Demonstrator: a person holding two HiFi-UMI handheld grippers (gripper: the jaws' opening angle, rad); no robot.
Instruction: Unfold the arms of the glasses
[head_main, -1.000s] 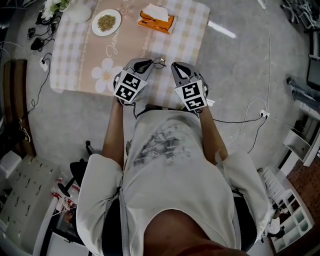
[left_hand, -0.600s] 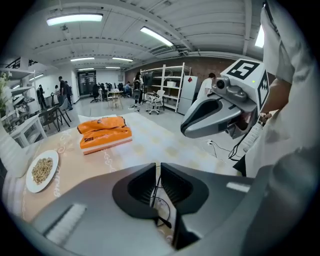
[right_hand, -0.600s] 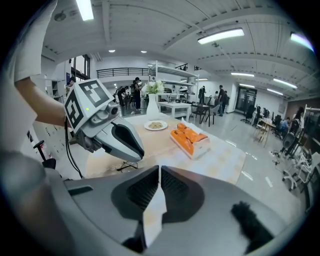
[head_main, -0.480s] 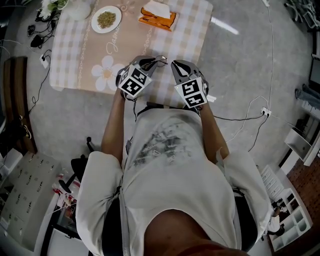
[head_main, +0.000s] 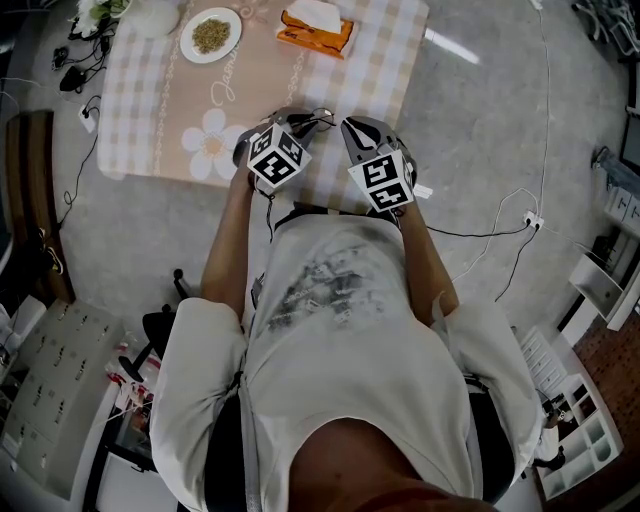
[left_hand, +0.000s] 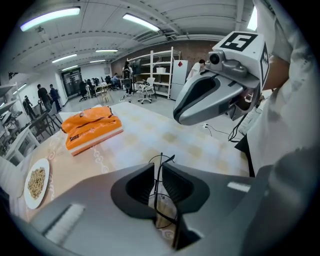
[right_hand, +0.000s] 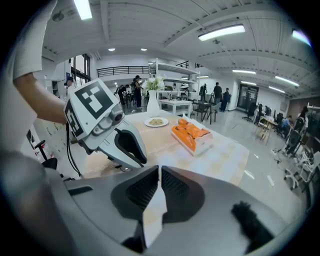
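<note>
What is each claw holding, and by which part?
Left claw grips the glasses by the thin wire frame near a lens; right claw is shut, empty.

Open lab hall with shelving (left_hand: 159, 67), strip lights (left_hand: 50, 18)

The left gripper (left_hand: 158, 165) had its fingers (left_hand: 140, 185) closed on a thin wire-framed pair of glasses (left_hand: 159, 190), which stood on edge in the narrow slot between them, with the top of the frame poking out past the tips. Above and to the right hung the right gripper (left_hand: 180, 112), its marker cube (left_hand: 240, 42) uppermost, in front of a person's white shirt (left_hand: 285, 115). On the checked bench (left_hand: 165, 135) beyond lay an orange package (left_hand: 92, 130) and, far left, a plate (left_hand: 36, 182) of grain-like food.
</note>
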